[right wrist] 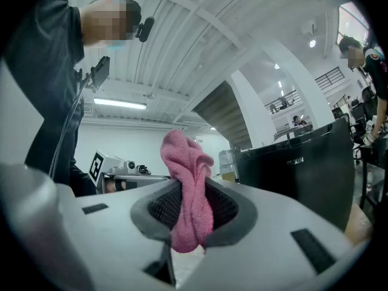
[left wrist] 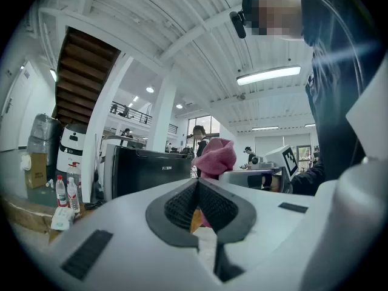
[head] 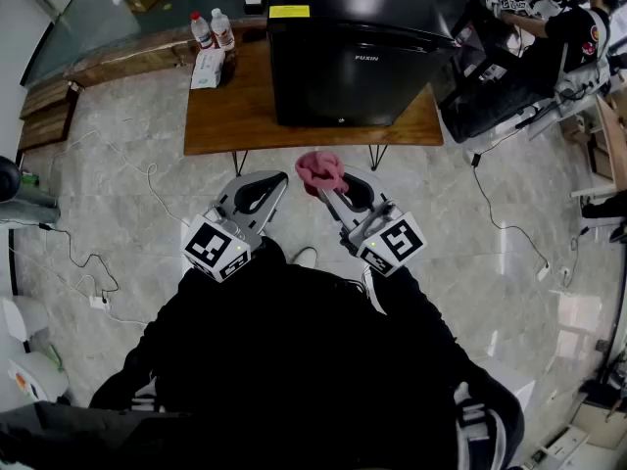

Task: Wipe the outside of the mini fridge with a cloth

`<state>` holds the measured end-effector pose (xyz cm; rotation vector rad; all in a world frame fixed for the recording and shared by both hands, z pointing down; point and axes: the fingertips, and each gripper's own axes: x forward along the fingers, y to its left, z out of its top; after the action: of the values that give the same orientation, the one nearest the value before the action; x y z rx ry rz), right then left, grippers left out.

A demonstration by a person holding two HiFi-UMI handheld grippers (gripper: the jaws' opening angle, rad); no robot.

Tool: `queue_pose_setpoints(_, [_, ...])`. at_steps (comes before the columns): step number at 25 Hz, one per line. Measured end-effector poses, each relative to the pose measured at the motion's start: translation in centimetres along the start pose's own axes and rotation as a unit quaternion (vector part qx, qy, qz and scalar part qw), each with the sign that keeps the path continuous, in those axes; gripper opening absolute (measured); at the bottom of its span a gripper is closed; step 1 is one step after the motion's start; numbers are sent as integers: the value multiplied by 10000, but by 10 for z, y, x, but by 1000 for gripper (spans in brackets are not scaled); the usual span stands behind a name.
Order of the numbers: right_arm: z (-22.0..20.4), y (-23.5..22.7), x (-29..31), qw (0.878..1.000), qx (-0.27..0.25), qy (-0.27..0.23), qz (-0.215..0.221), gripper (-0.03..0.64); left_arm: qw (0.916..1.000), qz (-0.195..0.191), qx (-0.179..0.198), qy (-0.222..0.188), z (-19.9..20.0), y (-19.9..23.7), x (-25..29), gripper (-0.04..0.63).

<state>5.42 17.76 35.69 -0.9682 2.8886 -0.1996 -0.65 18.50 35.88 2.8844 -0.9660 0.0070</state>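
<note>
left gripper (head: 272,182): jaws pressed together, nothing between them; its own view (left wrist: 197,187) shows the pads meeting on a closed seam. not touching anything.

right gripper (head: 333,192): jaws pinched on the pink cloth (head: 320,169). in the right gripper view (right wrist: 189,190) the cloth (right wrist: 185,156) runs through the gap as a bunched fold, with a lump sticking up past the tips and a short tail hanging below.

the cloth is just short of the wooden table's (head: 235,116) near edge, in the air over the floor, and clear of the mini fridge (head: 348,47). the left gripper view has the cloth (left wrist: 215,156) just beyond its own tips.

containers: the black fridge stands on the table with its door shut, and a yellow label (head: 289,11) is on its top. two capped water bottles (head: 212,29) with red labels stand at the table's left back corner, with a white tissue pack (head: 208,68) just beside them. i can't read the fill level of the bottles. the same bottles (left wrist: 66,193) show left of the fridge (left wrist: 145,171) in the left gripper view.

pose: both grippers are held out low in front of the person's torso, with black sleeves behind the marker cubes. the tips angle in toward each other and point at the fridge front; they are near each other but apart.
</note>
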Motion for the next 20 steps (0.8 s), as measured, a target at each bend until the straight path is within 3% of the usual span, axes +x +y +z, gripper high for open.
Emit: queue_pose_setpoints(20, [2, 9, -3, 9999, 92, -49, 40, 81, 10000, 70, 4, -25, 0, -3, -9, 6])
